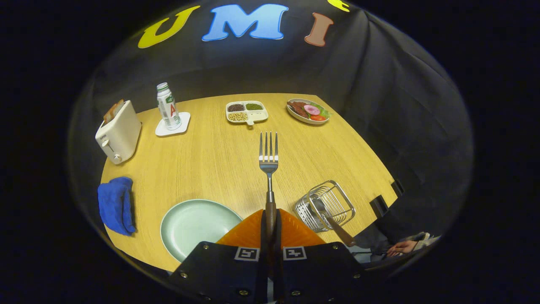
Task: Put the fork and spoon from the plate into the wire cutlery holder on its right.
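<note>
- One piece, the spoon (333, 223), already sits in the wire cutlery holder (325, 205), handle sticking out.
- Gripper (270, 219) clamps the fork (268, 162) by its handle, tines forward, aloft.
- Plate (190, 226) lies bare; judged left: fork into holder.

A large red letter "A" stands on the label of the bottle (168, 106), at about eleven o'clock on the counter (219, 160); its smaller print is too blurred to read.
</note>
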Motion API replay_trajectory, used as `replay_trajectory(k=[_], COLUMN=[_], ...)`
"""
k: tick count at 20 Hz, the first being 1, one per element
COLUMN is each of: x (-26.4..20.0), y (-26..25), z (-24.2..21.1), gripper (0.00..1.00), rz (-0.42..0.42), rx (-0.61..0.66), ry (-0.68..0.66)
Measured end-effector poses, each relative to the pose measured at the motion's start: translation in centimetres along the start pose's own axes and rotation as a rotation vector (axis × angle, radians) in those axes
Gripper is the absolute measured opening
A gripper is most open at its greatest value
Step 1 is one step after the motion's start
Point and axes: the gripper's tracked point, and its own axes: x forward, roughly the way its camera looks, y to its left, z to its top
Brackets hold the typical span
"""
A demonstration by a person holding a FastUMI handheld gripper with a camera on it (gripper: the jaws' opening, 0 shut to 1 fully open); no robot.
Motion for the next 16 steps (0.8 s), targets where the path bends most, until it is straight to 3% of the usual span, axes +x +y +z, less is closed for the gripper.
replay_trajectory(k=[8,16], x=[0.4,-0.2], y=[-4.4,-5.6], z=[-2.5,-5.1], gripper=[0.06,0.06], rz=[-0.07,-0.053], rx=[0.171,0.34], ry=[0.093,0.193])
